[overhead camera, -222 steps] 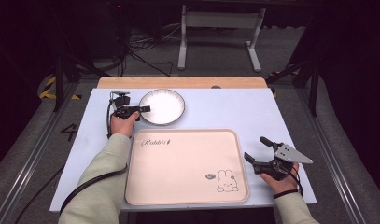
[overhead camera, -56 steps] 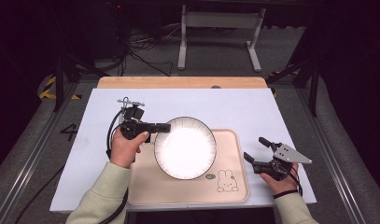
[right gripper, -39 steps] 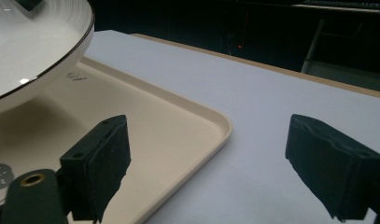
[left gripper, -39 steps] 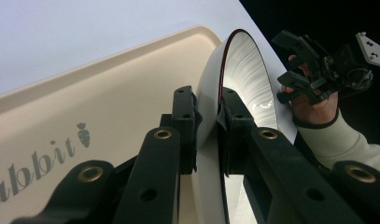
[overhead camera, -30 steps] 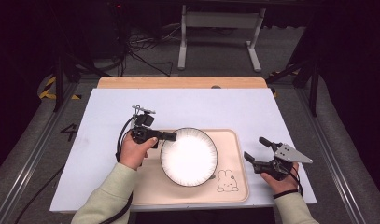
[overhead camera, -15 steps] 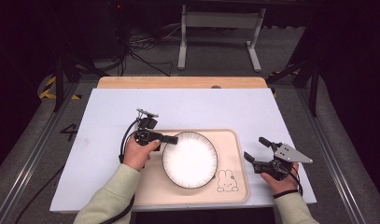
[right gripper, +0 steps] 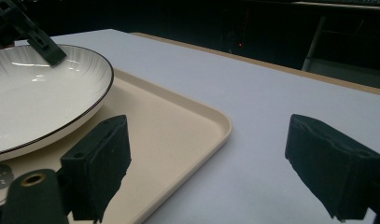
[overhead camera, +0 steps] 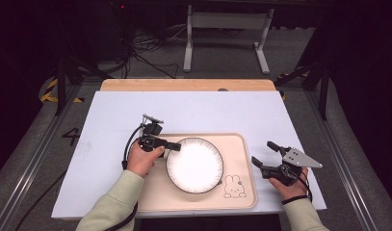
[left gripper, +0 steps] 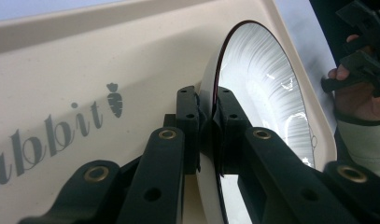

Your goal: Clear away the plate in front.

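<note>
A white plate (overhead camera: 195, 165) with a thin dark rim lies on the beige tray (overhead camera: 239, 192), a little left of the tray's middle. My left gripper (overhead camera: 174, 146) is shut on the plate's left rim; the left gripper view shows both jaws pinching the plate (left gripper: 262, 93) edge over the tray (left gripper: 85, 70). My right gripper (overhead camera: 264, 154) rests open on the table just right of the tray, nothing between its jaws. The right gripper view looks past its open jaws (right gripper: 206, 163) at the tray's corner (right gripper: 211, 126) and the plate (right gripper: 38, 102).
The tray lies on a pale blue table top (overhead camera: 208, 110) with a wooden strip (overhead camera: 184, 85) at the far edge. A rabbit drawing (overhead camera: 233, 187) marks the tray's near right part. Bare table lies left of and beyond the tray. Dark floor, cables and a stand lie behind.
My left gripper carried the plate from the table's far left over onto the tray and lowered it there, still holding the rim. The right gripper has stayed put.
</note>
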The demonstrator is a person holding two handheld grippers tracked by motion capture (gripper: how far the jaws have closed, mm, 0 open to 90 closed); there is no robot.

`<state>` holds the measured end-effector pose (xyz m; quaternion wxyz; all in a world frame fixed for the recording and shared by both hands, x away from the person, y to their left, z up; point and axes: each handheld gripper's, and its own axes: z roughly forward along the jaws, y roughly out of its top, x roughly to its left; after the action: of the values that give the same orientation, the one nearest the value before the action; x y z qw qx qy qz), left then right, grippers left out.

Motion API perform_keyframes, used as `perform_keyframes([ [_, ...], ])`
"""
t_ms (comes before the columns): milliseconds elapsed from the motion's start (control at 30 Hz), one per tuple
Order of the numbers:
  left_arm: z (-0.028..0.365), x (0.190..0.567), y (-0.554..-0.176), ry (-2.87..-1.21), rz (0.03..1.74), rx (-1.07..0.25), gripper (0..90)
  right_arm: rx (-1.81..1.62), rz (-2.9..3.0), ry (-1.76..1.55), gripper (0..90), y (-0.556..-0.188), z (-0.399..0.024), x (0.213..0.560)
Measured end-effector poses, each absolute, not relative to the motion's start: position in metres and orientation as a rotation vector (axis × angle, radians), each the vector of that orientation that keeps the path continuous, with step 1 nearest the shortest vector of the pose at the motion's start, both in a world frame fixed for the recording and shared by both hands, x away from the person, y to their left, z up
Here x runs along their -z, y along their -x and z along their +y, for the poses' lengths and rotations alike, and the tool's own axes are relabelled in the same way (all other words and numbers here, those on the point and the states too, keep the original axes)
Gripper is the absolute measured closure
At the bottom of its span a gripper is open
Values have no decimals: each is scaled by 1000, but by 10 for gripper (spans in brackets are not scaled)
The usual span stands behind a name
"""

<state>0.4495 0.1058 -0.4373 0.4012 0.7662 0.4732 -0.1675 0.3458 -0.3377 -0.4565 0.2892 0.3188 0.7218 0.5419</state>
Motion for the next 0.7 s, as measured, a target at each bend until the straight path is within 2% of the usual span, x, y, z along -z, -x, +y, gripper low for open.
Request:
perform_keyframes([
  [400, 105, 438, -448, -1976, 1239, 389, 821, -1446, 1925, -853, 147, -346, -338, 456],
  [533, 105, 437, -448, -1987, 1259, 333, 761, -1444, 1927, -844, 147, -346, -337, 457],
  [600, 106, 437, -449, -1966, 1251, 334, 742, -1443, 1928, -844, 147, -346, -337, 457],
  [700, 109, 430, -447, -1948, 1203, 267, 693, -1436, 1933, -848, 149, -346, -337, 456],
])
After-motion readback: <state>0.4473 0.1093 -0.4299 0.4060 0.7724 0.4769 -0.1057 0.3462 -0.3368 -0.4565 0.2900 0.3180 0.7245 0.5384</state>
